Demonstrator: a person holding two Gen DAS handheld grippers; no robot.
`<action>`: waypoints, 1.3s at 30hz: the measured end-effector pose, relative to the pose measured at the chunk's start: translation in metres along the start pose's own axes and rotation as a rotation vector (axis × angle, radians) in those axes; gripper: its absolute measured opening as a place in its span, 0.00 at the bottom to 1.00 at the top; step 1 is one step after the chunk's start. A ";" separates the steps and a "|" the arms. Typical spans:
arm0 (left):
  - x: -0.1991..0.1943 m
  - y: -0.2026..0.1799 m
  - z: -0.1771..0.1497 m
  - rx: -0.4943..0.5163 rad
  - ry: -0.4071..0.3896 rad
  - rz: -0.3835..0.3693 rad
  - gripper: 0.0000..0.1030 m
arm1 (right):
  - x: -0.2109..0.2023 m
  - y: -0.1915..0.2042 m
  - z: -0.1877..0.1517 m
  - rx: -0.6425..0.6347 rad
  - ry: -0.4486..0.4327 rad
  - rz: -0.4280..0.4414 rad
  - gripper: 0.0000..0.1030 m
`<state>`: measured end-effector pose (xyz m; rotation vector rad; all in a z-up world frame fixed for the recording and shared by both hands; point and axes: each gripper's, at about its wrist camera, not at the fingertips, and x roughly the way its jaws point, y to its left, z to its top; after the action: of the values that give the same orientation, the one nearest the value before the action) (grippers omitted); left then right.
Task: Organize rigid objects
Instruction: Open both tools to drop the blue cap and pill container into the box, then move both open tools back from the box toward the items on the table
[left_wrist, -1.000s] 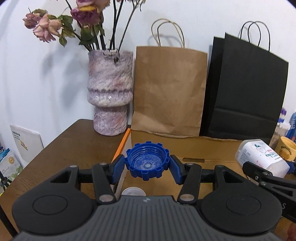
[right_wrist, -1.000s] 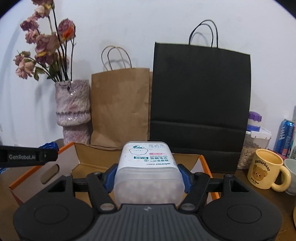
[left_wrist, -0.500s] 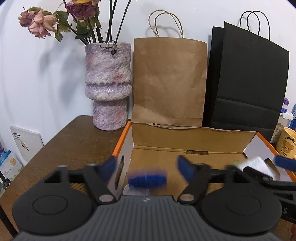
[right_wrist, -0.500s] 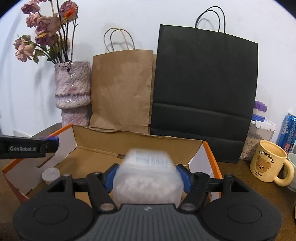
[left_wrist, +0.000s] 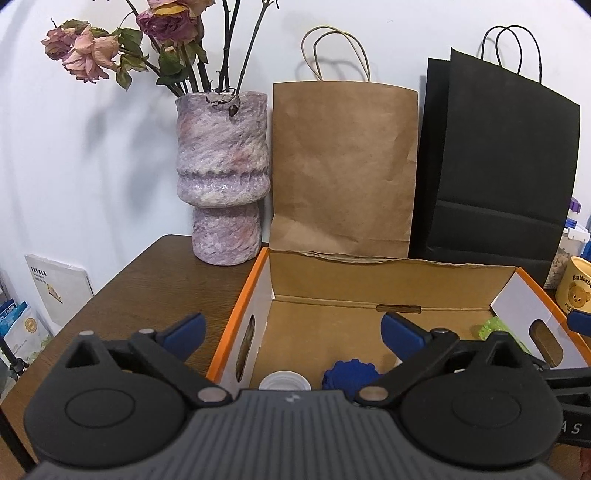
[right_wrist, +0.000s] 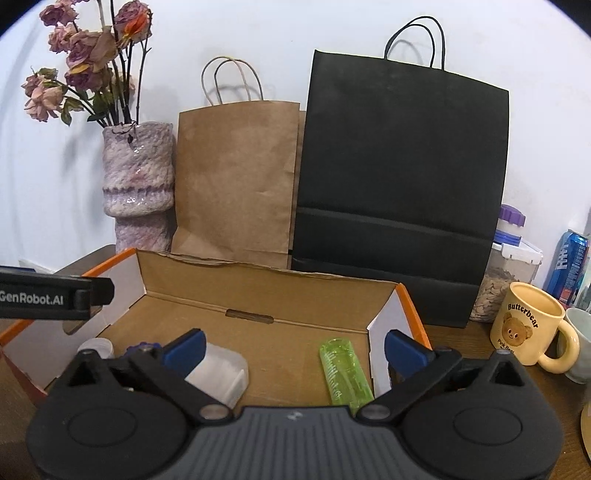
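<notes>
The yellow mug (right_wrist: 528, 326) on the worktop at the right reads "Butterbear" above a bear face, with "Pink Be" partly legible below; in the left wrist view only "Butterbe" shows on it. The black arm (right_wrist: 48, 297) at the left edge of the right wrist view reads "GenRobot.AI". Print on the blue can (right_wrist: 569, 264) and the white card (left_wrist: 61, 286) is too small to read.
</notes>
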<state>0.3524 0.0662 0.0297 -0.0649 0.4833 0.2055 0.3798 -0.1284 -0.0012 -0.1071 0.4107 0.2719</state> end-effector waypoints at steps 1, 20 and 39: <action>-0.001 0.000 0.000 -0.001 -0.002 0.000 1.00 | 0.000 0.000 0.000 0.001 0.001 -0.002 1.00; -0.051 0.003 -0.010 0.009 -0.039 -0.029 1.00 | -0.051 -0.007 -0.016 -0.010 -0.010 -0.020 1.00; -0.131 0.013 -0.061 0.025 -0.013 -0.052 1.00 | -0.140 -0.004 -0.064 -0.004 0.001 0.001 1.00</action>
<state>0.2084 0.0485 0.0367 -0.0513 0.4708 0.1491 0.2331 -0.1761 -0.0019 -0.1106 0.4109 0.2739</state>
